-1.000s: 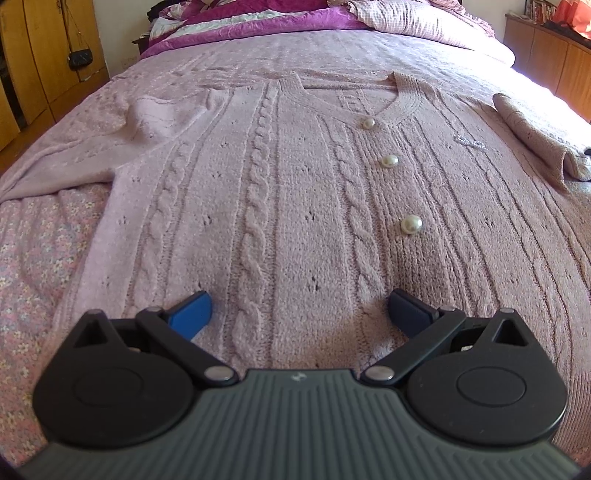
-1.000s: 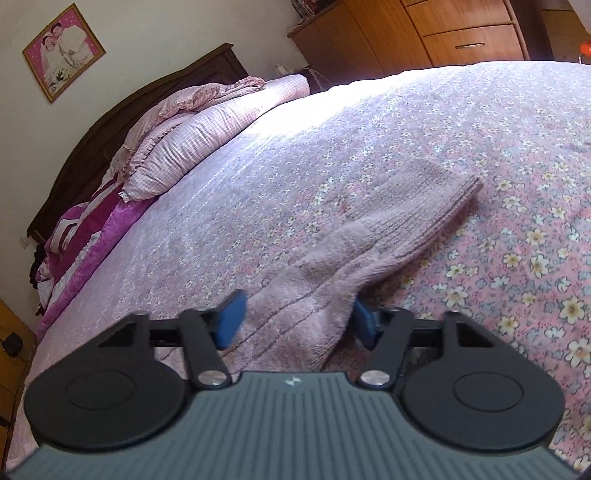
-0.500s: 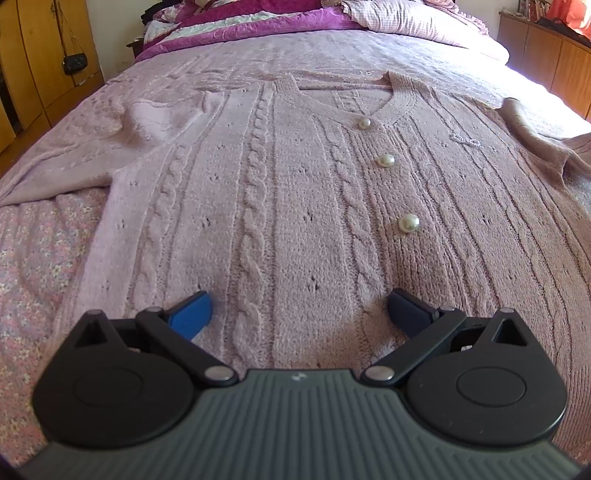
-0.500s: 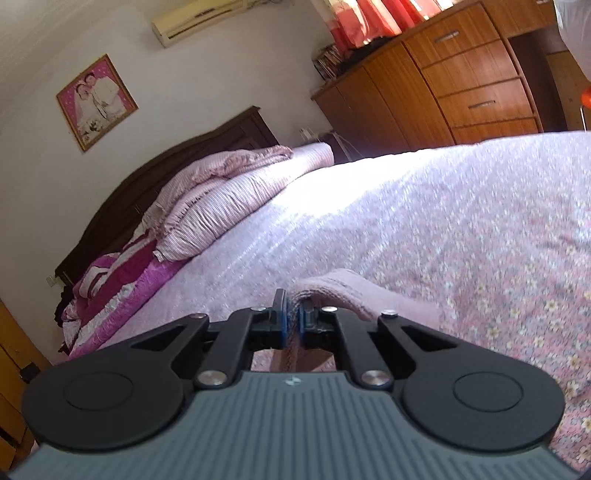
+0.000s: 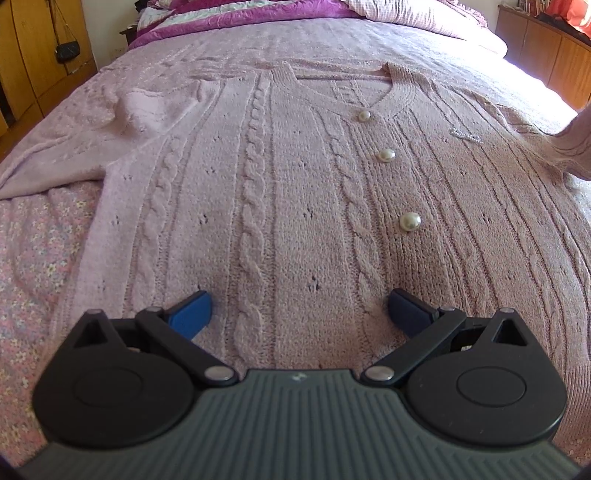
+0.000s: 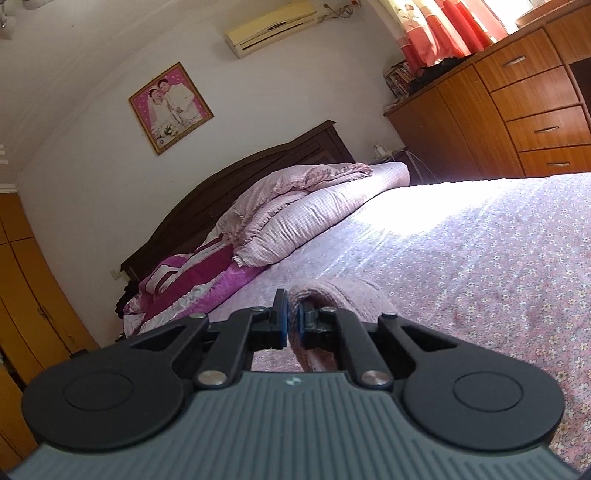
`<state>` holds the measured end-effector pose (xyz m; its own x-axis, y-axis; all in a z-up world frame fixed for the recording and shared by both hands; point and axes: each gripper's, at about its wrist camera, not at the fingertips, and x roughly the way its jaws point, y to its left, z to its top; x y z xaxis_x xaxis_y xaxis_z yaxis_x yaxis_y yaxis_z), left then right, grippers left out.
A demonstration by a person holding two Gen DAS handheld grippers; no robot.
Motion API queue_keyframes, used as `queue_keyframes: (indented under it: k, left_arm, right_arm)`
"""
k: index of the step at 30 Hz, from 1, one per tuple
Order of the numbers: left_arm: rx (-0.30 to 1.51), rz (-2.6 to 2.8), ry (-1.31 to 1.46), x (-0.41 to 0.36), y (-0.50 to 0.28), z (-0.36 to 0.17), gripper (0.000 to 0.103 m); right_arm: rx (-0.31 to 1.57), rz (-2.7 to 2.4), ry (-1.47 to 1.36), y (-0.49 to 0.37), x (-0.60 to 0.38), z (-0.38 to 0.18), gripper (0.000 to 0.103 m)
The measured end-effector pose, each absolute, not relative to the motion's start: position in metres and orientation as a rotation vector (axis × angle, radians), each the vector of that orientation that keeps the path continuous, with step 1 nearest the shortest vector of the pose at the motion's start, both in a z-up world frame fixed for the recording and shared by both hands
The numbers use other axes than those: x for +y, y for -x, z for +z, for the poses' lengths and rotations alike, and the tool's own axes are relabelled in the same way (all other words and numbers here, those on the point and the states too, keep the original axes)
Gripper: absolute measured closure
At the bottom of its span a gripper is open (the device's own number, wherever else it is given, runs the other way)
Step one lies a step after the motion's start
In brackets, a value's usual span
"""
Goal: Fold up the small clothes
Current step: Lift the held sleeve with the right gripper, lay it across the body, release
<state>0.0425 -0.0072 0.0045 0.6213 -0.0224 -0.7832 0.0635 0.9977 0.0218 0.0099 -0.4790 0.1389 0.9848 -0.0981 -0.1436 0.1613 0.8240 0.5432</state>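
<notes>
Sleeve point(image 6: 334, 295) lifted, in right hand-held gripper point(image 6: 291, 325)

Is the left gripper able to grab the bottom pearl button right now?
Probably yes. The left gripper is open over the cardigan, and nothing lies between it and the bottom pearl button just ahead.

A wide bed point(image 6: 480, 258) under a pink floral sheet fills the room, its dark wooden headboard point(image 6: 258, 166) against a pale wall point(image 6: 92, 155). Folded quilts point(image 6: 295, 214) lie piled at the head edge. On the wall hang a framed photo point(image 6: 170, 107) and an air conditioner point(image 6: 271, 27). Wooden drawers point(image 6: 535, 122) stand along one side beneath red curtains point(image 6: 443, 26); bright sunlight falls across that edge of the bed. A wooden wardrobe point(image 5: 40, 62) stands opposite, a small black bag point(image 5: 67, 50) hanging on it.
</notes>
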Motion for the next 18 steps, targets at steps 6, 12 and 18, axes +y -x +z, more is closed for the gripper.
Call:
queue_keyframes:
  k: [6, 12, 18]
  left_arm:
    - [0.898, -0.067, -0.053, -0.005, -0.041, 0.007, 0.0]
    - [0.897, -0.085, -0.038, 0.006, -0.043, 0.02, 0.0]
    - [0.836, -0.057, -0.038, 0.022, -0.044, 0.039, 0.0]
  right_arm:
    - [0.129, -0.079, -0.579, -0.014, -0.449, 0.15, 0.098]
    - [0.13, -0.061, -0.558, -0.02, -0.422, 0.162, 0.098]
    - [0.137, -0.017, -0.55, -0.034, -0.389, 0.169, 0.098]
